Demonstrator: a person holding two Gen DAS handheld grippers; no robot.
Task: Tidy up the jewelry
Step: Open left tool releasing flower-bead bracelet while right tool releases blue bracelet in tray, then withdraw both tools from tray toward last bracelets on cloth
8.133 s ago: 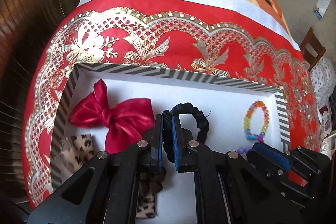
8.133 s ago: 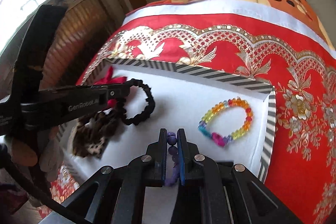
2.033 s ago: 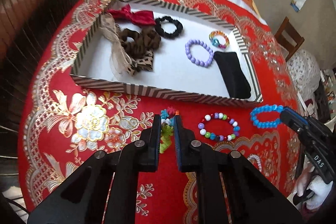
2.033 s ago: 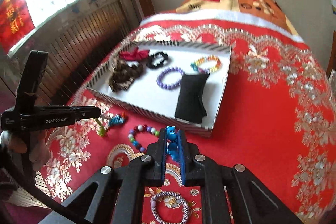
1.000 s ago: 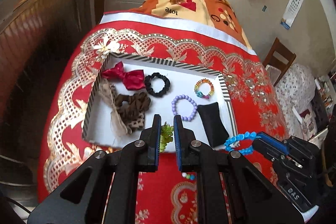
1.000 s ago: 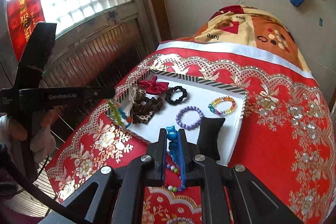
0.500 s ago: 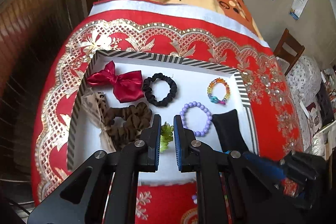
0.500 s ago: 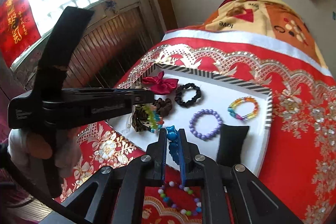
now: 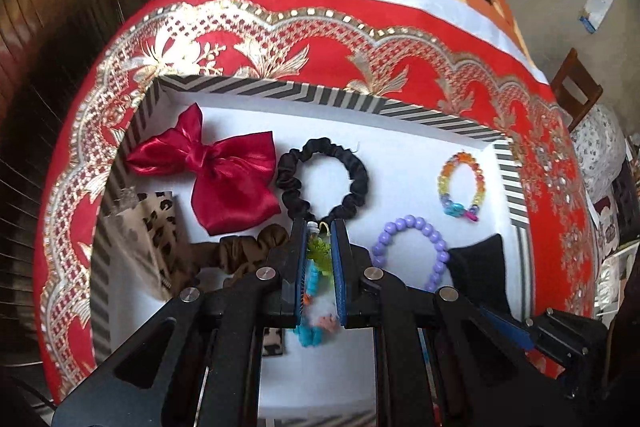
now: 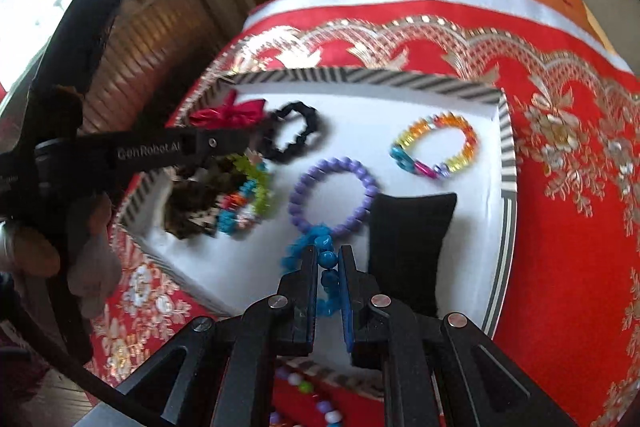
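Over the tray, left wrist view:
- left gripper [image 9: 319, 259]: clamped on multicoloured spiky bracelet [image 9: 318, 255], above striped tray [image 9: 304, 93] floor.
- beyond tips: black scrunchie [image 9: 322, 179]; purple bracelet [image 9: 412, 251] to the right.

Right wrist view:
- right gripper [image 10: 328, 267]: pinching blue bead bracelet [image 10: 325, 259], just before purple bracelet.
- right of tips: black cushion [image 10: 408, 239].

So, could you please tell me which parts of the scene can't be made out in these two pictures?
- Leopard-print hair tie: left wrist view, lower part hidden behind the left hand-held gripper.
- Blue bead bracelet: right wrist view, most of its loop hidden between the right hand-held gripper's fingers.
- Mixed-colour bead bracelet outside the tray: cut off by the gripper body.
- Spiky colourful bracelet: motion-blurred.
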